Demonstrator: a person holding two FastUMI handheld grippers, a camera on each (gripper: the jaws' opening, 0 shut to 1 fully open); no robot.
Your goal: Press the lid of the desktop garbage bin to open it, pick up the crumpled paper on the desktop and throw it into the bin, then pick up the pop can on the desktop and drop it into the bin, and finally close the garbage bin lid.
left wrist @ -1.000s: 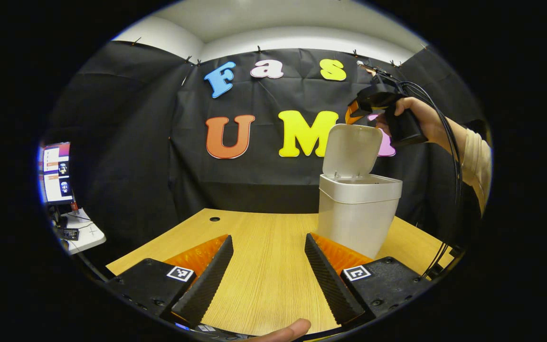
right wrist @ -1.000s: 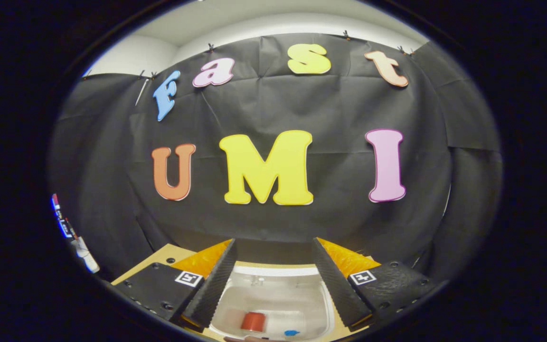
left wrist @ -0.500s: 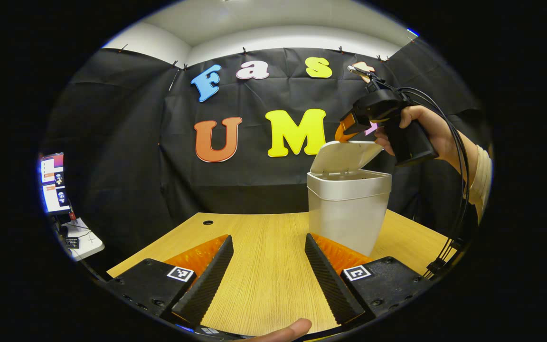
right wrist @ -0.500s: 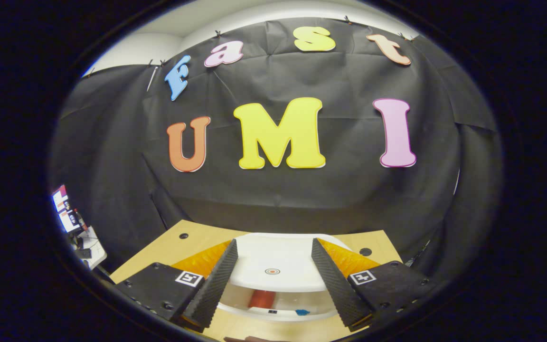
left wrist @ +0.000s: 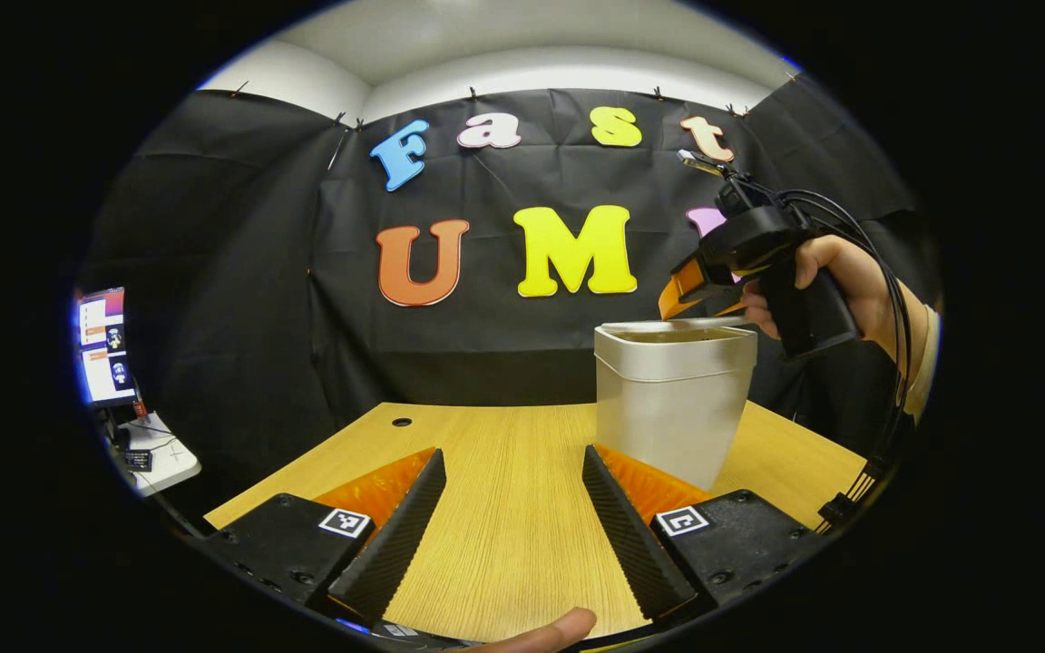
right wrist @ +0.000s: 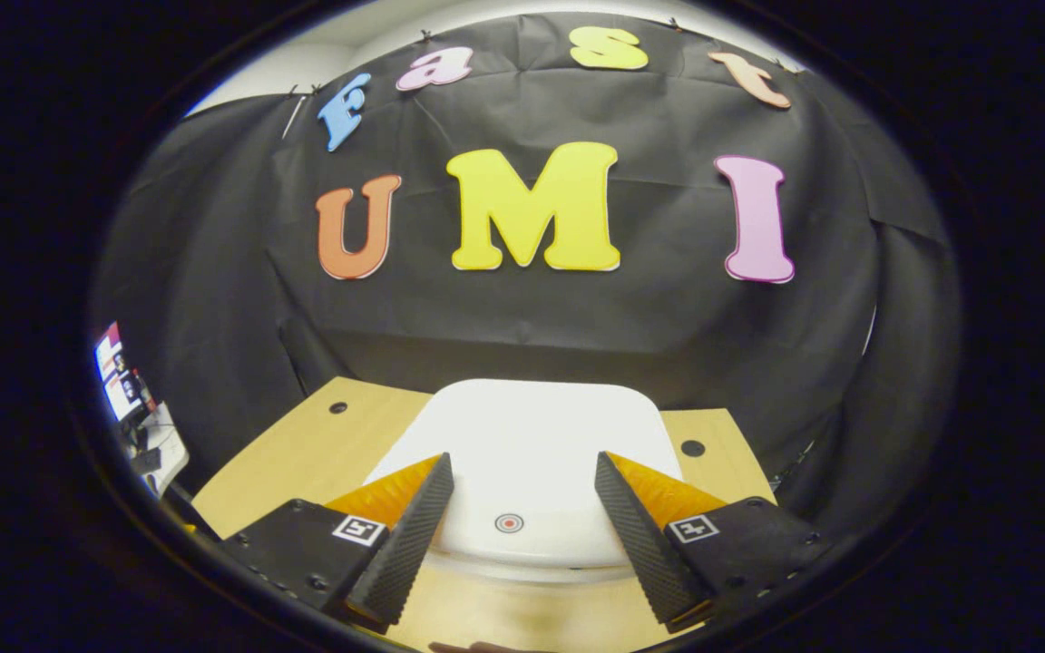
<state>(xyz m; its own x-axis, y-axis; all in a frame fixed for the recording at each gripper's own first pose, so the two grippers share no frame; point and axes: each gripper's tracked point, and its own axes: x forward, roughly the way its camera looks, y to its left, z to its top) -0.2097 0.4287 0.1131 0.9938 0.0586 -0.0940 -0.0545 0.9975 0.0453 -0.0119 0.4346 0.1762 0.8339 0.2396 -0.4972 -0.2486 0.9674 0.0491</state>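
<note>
The pale desktop bin (left wrist: 672, 408) stands on the wooden desk (left wrist: 504, 535), to the right of centre. Its white lid (left wrist: 668, 324) lies almost flat on the rim. A hand (left wrist: 849, 281) holds my right gripper (left wrist: 699, 288) just above the lid's far right side, fingers tilted down at it. In the right gripper view the lid (right wrist: 532, 426) spreads under my open right gripper (right wrist: 522, 458), with a small red ring mark (right wrist: 509, 522) between the fingers. My left gripper (left wrist: 512, 453) hovers open over bare desk, left of the bin. The lid hides the bin's inside.
A screen (left wrist: 105, 345) and a small white side table (left wrist: 160, 449) stand off the desk's left edge. Cable holes sit in the desk (left wrist: 402, 422) (right wrist: 692, 447). Black cables (left wrist: 885, 363) hang from the right gripper. A fingertip (left wrist: 559, 626) shows at the bottom edge.
The lid has swung from upright down to nearly flat on the bin, covering the red can seen inside earlier. My right gripper came down with it. The left gripper barely moved.
</note>
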